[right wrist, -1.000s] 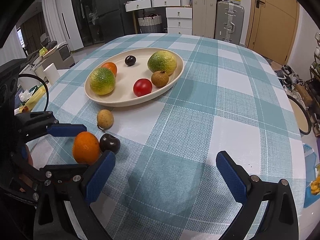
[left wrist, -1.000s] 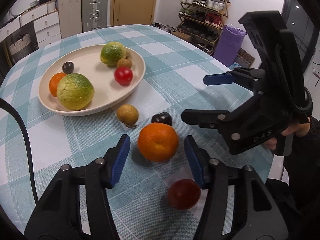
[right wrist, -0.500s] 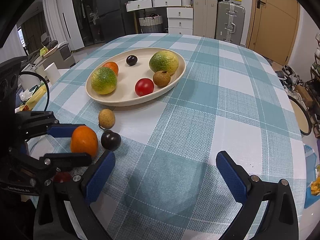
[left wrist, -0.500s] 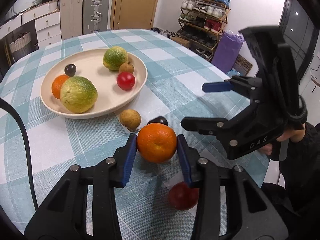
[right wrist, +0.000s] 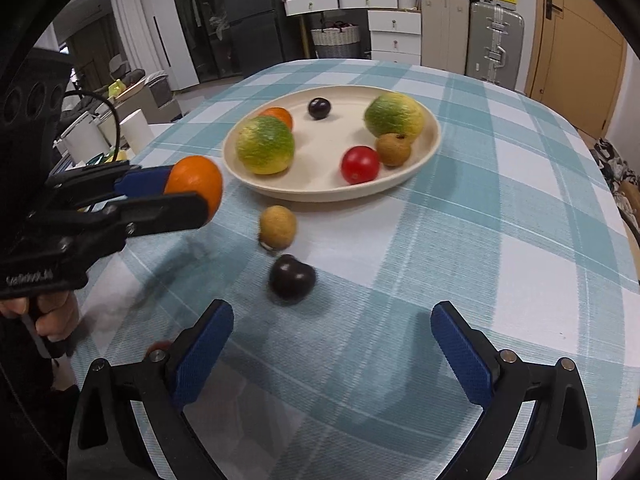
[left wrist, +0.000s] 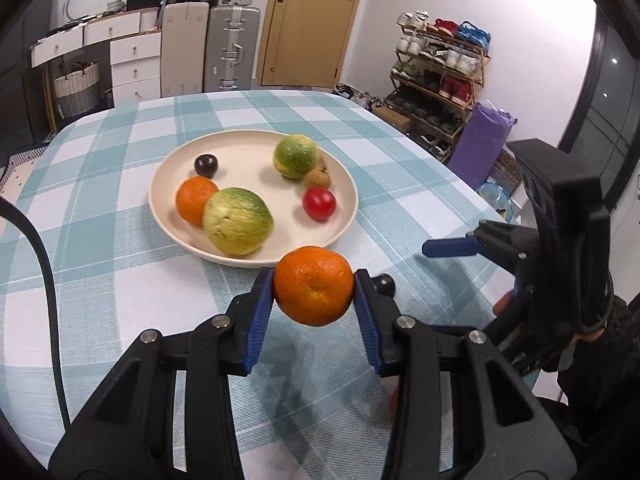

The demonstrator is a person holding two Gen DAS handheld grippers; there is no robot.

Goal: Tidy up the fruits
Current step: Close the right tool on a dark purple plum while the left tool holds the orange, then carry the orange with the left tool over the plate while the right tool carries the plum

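Orange lifted off the counter

My left claw [left wrist: 313, 287], open around the orange [left wrist: 313, 285] 1 second ago, now clamps it aloft; my right claw [right wrist: 332, 350], empty, is narrowing slightly.

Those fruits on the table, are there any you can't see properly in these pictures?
- Red fruit: right wrist view, only a sliver behind the right gripper; the kind cannot be told.
- Dark plum: left wrist view, mostly behind the left gripper.
- Small tan fruit: missing from the left wrist view, perhaps behind the held orange.
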